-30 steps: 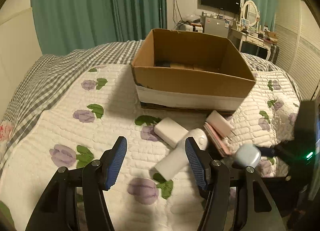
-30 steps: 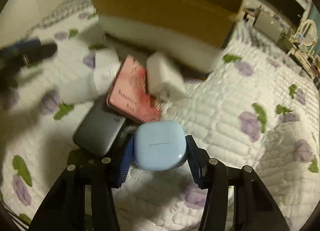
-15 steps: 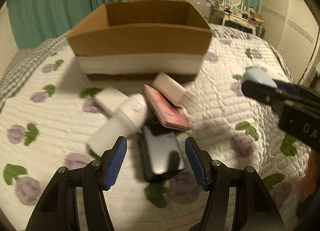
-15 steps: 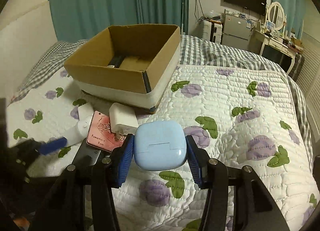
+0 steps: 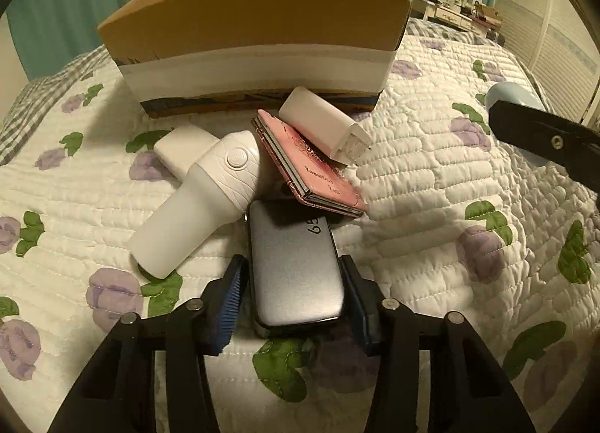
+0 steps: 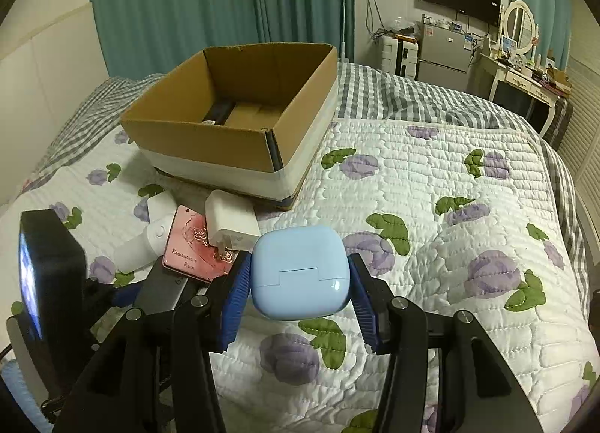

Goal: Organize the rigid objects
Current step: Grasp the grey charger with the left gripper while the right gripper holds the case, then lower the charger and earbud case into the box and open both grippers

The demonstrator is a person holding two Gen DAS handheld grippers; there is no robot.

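My right gripper [image 6: 298,283] is shut on a light blue earbud case [image 6: 300,271] and holds it above the quilt, right of the pile. My left gripper [image 5: 294,283] has its blue pads on both sides of a grey power bank [image 5: 294,264] that lies flat on the quilt; the pads seem to touch its sides. Behind it lie a pink booklet [image 5: 311,170], a white charger [image 5: 324,125] on top of the booklet, and a white handheld device [image 5: 202,204]. An open cardboard box [image 6: 240,114] stands behind the pile with a dark item inside.
The bed's floral quilt [image 6: 450,208] stretches wide to the right of the box. A small white block [image 5: 180,148] lies under the white device. The right gripper shows at the right edge of the left wrist view [image 5: 540,133]. A dresser and fridge stand beyond the bed.
My left gripper moved forward and down onto the pile and narrowed around the grey power bank. My right gripper lifted the blue case up and away from the pile.
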